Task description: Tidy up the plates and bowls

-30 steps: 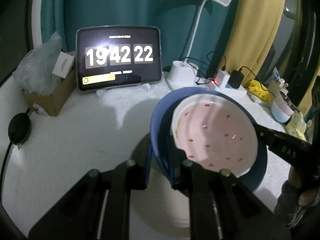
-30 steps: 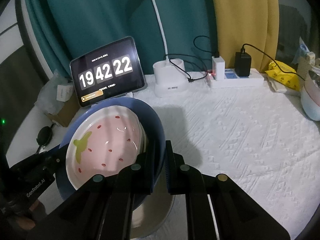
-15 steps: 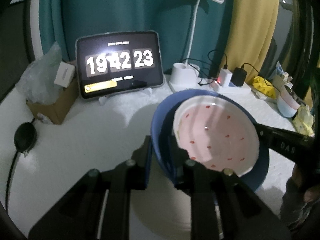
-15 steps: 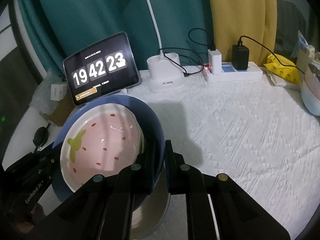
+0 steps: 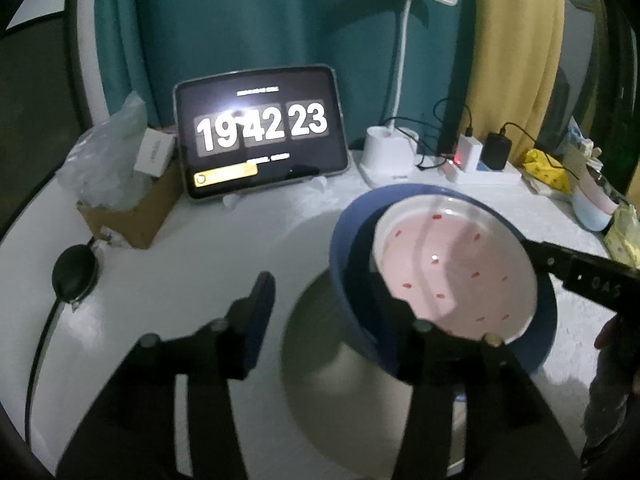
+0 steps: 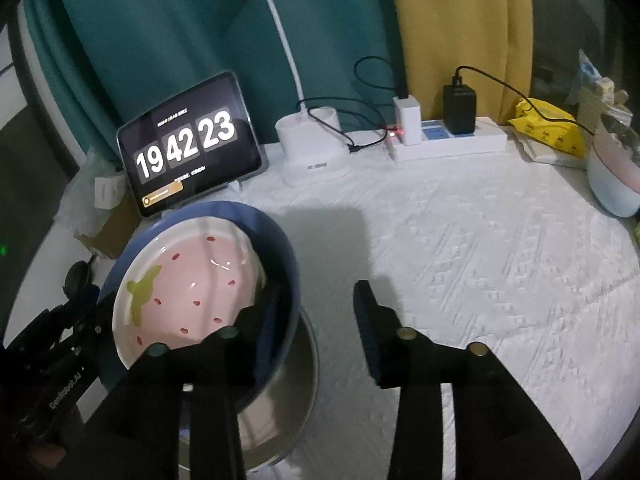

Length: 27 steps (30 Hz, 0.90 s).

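Both the left gripper [image 5: 326, 312] and right gripper [image 6: 316, 312] were opening off the blue bowl [image 6: 280, 248], releasing it, previously clamped, onto the metal bowl [image 6: 288, 420].

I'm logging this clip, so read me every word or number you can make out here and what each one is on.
"19 42 23": tablet clock screen.
"GenRobot.AI": side of the left gripper, seen from the right wrist.
"DAS": partial letters on the right gripper, seen from the left wrist.
Small lines on the tablet, and print on the power strip, yellow packet and white box: too blurred to read.
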### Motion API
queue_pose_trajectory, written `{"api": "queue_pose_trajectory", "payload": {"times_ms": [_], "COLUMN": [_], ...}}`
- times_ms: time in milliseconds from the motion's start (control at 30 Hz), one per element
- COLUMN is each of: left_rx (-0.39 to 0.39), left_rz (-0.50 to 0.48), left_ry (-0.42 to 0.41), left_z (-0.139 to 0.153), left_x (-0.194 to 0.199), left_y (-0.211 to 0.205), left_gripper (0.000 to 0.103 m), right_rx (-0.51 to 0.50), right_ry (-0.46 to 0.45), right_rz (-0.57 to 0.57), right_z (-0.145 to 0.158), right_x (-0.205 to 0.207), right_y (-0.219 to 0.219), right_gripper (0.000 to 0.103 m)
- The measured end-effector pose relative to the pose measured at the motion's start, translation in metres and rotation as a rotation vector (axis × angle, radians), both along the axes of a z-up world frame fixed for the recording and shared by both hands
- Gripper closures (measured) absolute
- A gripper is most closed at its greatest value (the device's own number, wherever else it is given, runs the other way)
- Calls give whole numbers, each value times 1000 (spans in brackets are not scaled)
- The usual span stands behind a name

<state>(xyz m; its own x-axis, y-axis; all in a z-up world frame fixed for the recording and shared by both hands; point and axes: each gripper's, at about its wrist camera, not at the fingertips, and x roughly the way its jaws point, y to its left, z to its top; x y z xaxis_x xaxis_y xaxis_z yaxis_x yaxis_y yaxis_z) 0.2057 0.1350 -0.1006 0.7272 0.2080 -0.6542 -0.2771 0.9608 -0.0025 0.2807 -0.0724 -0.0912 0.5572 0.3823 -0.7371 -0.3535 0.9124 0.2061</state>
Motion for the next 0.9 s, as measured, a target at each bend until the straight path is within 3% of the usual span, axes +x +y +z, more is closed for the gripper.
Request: {"api": "queue_pose_trajectory", "payload": {"times_ms": [533,900], "left_rx": [-7,-3], "left_rz": [-10,-81], "left_ry": [-54,-94], "left_z": [18,33], "left_x": [-31,-51], "left_y": [-20,-58], "left_gripper": [45,45], "right_rx": [2,-1], "right_ry": [-38,-83], "right_rz": [-28,-63], "right_z": [13,24], "right_x": [-31,-60], "right_y": [-26,-58], "right_gripper": [54,54]}}
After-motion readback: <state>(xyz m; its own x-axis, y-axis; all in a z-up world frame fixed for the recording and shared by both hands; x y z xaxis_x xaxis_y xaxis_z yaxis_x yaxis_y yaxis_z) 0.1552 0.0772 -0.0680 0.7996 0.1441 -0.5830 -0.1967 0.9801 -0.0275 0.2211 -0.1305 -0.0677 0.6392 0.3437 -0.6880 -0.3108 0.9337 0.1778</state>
